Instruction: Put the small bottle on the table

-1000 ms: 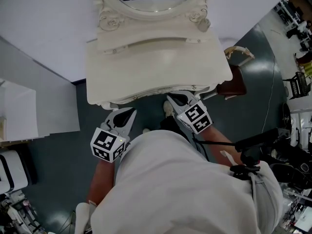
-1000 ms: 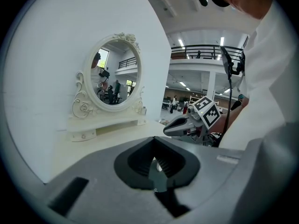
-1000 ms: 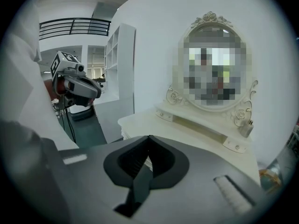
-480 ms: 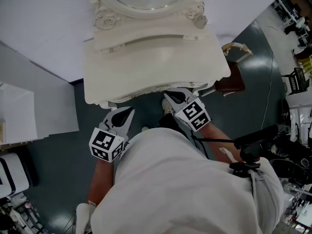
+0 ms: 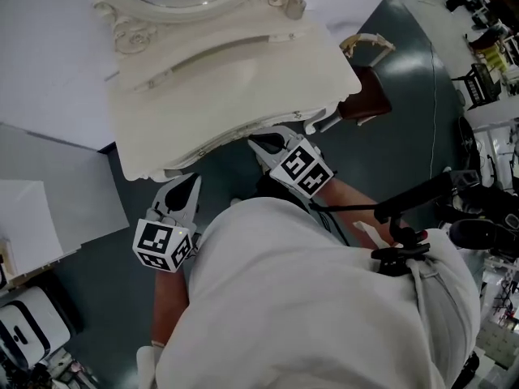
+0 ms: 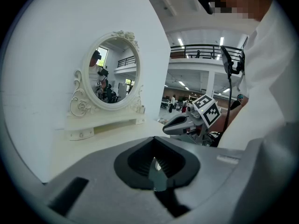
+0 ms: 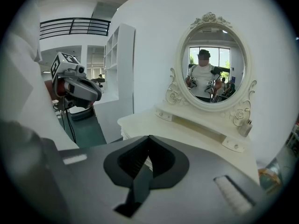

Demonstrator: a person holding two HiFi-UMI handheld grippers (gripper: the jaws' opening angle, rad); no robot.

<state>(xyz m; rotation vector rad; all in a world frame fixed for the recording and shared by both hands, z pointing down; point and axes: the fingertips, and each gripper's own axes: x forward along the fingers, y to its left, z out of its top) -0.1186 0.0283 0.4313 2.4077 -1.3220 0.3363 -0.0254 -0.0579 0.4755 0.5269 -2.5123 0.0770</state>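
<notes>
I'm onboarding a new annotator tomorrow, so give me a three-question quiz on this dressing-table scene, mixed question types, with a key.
1. True or false: the right tool holds the small bottle.
2. How do the jaws of the left tool stand?
3. Where does the small bottle stand? A) on the raised shelf beside the mirror; B) on the floor; C) in the left tool.
Key: 1 false; 2 shut, with nothing between them; 3 A.
</notes>
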